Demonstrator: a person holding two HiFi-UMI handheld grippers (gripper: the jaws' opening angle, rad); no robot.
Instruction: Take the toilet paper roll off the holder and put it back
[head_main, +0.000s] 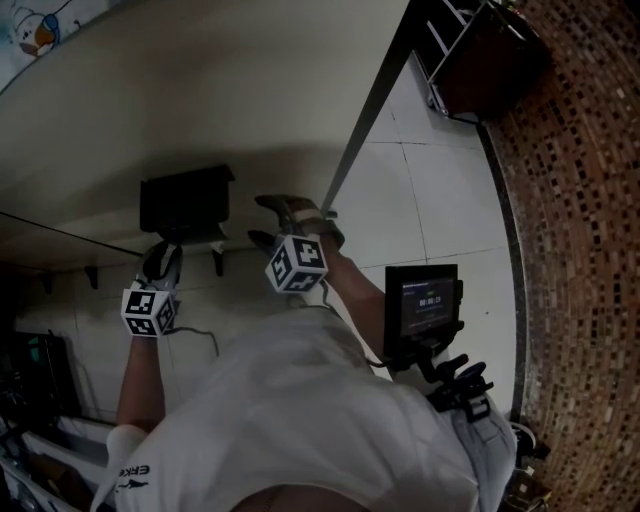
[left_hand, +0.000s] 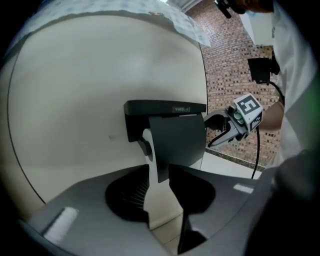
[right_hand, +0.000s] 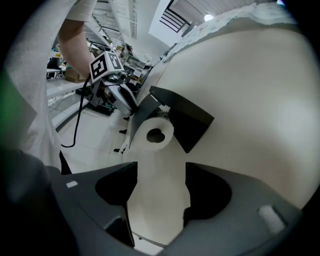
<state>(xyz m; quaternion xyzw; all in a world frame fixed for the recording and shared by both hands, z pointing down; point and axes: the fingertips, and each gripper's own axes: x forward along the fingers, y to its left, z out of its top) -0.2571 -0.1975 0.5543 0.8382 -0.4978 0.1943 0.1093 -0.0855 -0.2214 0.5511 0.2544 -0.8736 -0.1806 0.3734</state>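
Note:
A black toilet paper holder (head_main: 186, 204) hangs on the cream wall. In the right gripper view the white roll (right_hand: 155, 134) sits in it under the raised cover (right_hand: 184, 116), its core hole facing me. My left gripper (left_hand: 160, 200) is open, and the lower edge of the hanging cover (left_hand: 177, 142) reaches just to its tips; only a sliver of the roll (left_hand: 148, 146) shows behind. My right gripper (right_hand: 157, 200) stands open a little short of the roll, with only bare wall between its jaws. In the head view the left gripper (head_main: 165, 258) is below the holder and the right gripper (head_main: 268, 222) beside its right end.
A small screen (head_main: 424, 300) on an arm sticks out at the person's waist. Brown mosaic tiling (head_main: 580, 250) runs down the right, with a dark metal rack (head_main: 480, 50) at the top right. Small hooks (head_main: 92, 275) stick out of the wall left of the holder.

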